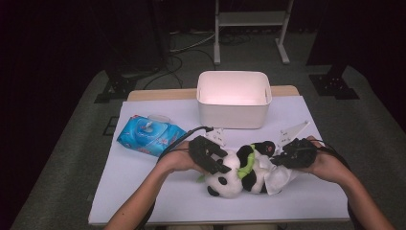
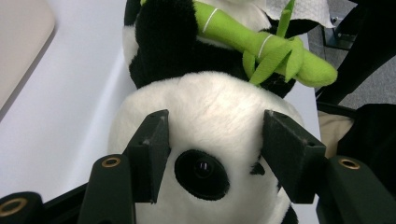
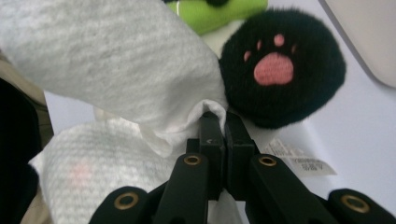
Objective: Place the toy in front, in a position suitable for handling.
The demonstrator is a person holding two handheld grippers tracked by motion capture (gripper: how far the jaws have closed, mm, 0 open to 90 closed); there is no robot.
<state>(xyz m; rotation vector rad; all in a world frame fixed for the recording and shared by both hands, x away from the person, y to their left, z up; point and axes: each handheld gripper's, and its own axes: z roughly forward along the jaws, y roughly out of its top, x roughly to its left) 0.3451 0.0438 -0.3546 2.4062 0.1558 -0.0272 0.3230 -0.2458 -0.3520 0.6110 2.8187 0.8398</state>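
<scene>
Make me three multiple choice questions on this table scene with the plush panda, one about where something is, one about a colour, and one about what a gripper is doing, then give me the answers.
1. Where does the blue wipes pack lie?
A. inside the white bin
B. on the table, left of the white bin
C. under the panda

2. What colour is the bamboo stick that the plush panda carries?
A. green
B. red
C. yellow

3. What does the right gripper do?
A. stands wide open over the bin
B. grips the panda's head
C. is shut on the white tissue

Answers: 1 B, the high view shows the pack flat on the table to the bin's left. 2 A, the left gripper view shows it bright green. 3 C, the right gripper view shows the jaws pinched together on a fold of tissue.
</scene>
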